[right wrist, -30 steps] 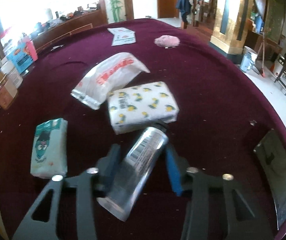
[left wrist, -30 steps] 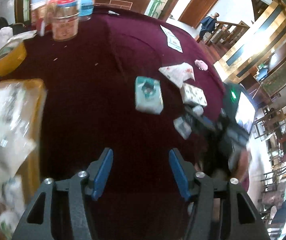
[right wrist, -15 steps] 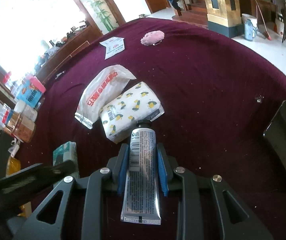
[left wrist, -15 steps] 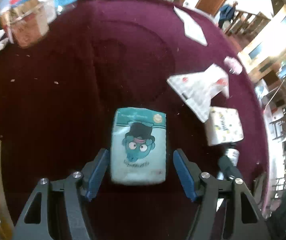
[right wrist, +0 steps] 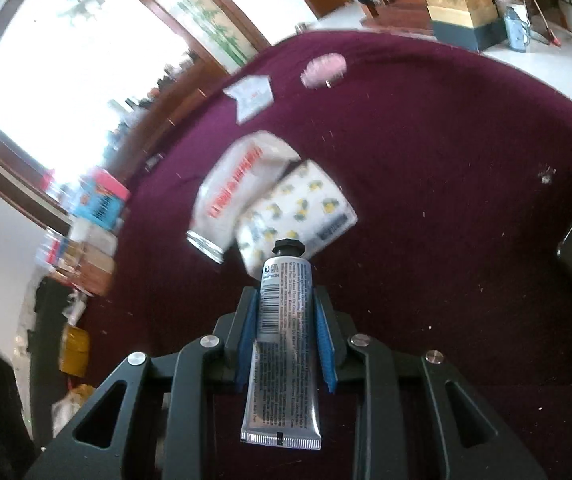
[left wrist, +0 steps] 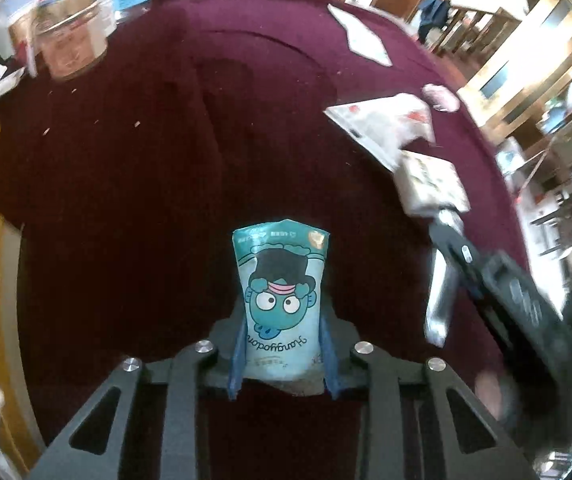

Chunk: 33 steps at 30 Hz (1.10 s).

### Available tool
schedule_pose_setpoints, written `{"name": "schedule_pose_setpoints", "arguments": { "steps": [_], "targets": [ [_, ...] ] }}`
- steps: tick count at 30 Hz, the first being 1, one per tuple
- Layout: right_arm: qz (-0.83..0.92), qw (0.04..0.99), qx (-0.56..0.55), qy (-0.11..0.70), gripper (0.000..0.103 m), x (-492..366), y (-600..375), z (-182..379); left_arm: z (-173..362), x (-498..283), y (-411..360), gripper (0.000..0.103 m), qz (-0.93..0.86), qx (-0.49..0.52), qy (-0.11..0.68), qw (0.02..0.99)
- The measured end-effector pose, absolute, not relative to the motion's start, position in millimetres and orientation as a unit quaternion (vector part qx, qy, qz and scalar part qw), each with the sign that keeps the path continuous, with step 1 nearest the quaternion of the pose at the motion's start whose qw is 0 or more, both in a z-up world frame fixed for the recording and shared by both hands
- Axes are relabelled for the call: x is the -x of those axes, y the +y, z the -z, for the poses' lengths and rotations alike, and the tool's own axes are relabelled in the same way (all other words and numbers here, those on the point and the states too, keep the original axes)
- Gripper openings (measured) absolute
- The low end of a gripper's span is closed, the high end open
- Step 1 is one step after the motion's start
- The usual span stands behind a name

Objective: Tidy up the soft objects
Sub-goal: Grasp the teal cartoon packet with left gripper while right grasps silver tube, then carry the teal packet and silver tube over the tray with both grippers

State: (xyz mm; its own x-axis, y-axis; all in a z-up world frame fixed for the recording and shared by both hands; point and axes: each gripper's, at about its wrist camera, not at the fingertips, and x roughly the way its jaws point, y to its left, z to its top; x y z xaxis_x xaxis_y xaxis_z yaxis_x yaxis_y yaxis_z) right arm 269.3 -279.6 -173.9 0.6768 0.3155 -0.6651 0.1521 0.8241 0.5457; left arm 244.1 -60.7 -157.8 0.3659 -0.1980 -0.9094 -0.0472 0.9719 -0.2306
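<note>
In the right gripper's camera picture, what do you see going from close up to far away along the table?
silver tube held in the right hand-held gripper → lemon-print tissue pack → white bag with red writing → white paper packet → fluffy pink thing

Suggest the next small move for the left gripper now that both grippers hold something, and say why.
Probably lift the teal cartoon tissue pack straight up off the maroon tablecloth. The left gripper has just been closing, and its blue pads now pinch the pack's sides, bowing them inward, so the grasp looks seated. The right gripper already clamps the silver cream tube, so that hand is occupied.
</note>
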Motion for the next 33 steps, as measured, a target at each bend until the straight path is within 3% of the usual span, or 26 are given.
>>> {"name": "schedule_pose_setpoints", "arguments": {
  "steps": [5,14,24,33],
  "targets": [
    [-0.077,0.895,-0.286,0.335,0.026,-252.9,-272.0,150.9,137.3,-200.1,-43.3,0.032,0.074,0.154,0.537,0.826],
    [-0.236,0.897,-0.229,0.295,0.027,-238.9,-227.4,124.7,87.4,-136.5,4.4,0.032,0.098,0.213,0.489,0.840],
    [-0.480,0.791,-0.169,0.340,0.027,-182.5,-90.3,78.3,42.3,-49.8,121.9,0.032,-0.005,0.262,0.417,0.870],
    [-0.533,0.740,-0.141,0.384,0.027,-144.8,-1.5,76.2,44.6,-7.0,200.1,0.032,-0.079,0.301,0.380,0.871]
  ]
}}
